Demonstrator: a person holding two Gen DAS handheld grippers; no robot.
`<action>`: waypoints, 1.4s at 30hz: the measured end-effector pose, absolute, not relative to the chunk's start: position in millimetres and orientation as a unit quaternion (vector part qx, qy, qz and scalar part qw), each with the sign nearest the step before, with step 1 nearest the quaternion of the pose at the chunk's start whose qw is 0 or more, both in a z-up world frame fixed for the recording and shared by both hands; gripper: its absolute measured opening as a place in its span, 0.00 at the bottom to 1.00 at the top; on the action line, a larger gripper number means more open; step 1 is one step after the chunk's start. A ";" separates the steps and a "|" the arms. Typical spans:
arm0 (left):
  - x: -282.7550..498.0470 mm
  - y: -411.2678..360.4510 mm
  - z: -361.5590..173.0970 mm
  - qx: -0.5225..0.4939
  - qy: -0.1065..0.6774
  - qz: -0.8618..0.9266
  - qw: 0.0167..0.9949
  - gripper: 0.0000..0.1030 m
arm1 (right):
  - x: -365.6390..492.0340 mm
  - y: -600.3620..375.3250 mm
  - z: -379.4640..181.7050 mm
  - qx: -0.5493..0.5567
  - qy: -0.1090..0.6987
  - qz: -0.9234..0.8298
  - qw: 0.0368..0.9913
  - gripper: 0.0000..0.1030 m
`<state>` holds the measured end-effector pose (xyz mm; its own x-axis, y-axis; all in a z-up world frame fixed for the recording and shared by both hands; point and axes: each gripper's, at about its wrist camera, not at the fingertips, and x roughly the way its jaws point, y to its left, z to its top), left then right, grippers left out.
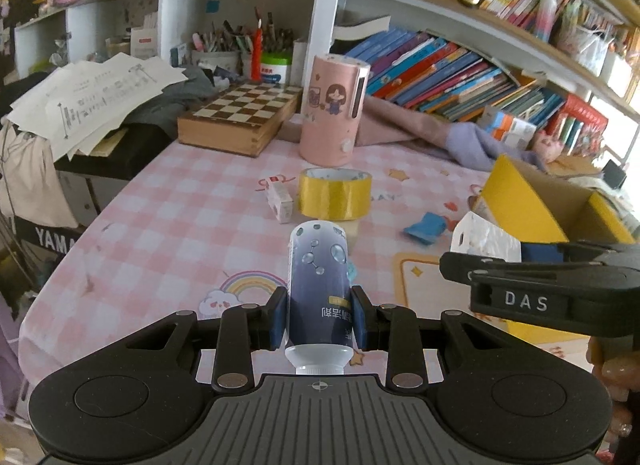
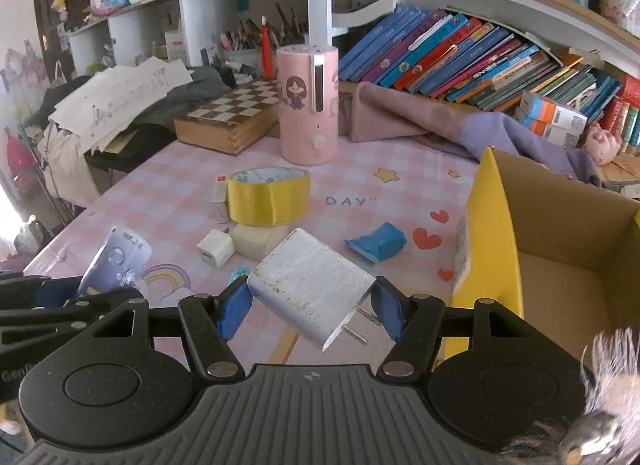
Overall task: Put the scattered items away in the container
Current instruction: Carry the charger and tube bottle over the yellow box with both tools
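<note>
- Your left gripper is clamped on a dark blue bottle, blue pads pressing both sides, cap toward the camera, the bottle clear of the pink checked tablecloth.
- Your right gripper grips a white plug adapter by its sides, prongs pointing down and to the right, lifted off the table.
- Beyond the bottle: a yellow tape roll lying flat, a small white carton touching its left side, and a pink cylinder with a cartoon girl upright behind it.
- From the right wrist view, a small white charger cube and a cream block sit just in front of the tape; a crumpled blue wrapper lies between the tape and the box.
- A chessboard case and loose papers crowd the far left; pink and lilac cloth is heaped against the leaning books.
- The yellow cardboard box stands open to your right, near flap raised. What shows of its floor is bare brown card; the rest is hidden.
- The left wrist view shows your right gripper just in front of that box.
</note>
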<state>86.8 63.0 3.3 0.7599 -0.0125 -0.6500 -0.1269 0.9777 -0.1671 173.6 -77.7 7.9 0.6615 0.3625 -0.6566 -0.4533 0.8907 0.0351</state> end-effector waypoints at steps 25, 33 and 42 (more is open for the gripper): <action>-0.8 51.6 21.3 -0.098 0.326 -0.027 0.940 0.30 | 53.3 -118.2 27.4 -0.044 0.318 0.184 0.929 0.61; -16.2 38.2 17.9 -0.086 0.336 -0.061 0.936 0.30 | 21.7 -134.6 23.2 -0.032 0.324 0.154 0.933 0.61; -21.0 18.0 15.7 -0.070 0.345 -0.104 0.930 0.30 | 0.2 -158.5 18.9 -0.010 0.335 0.108 0.936 0.61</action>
<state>-21.0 18.0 15.7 0.7395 -0.2425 -0.6280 0.1461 0.9684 -0.2020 0.2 -158.5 18.9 0.7521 0.1950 -0.6296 -0.2077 0.9767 0.0543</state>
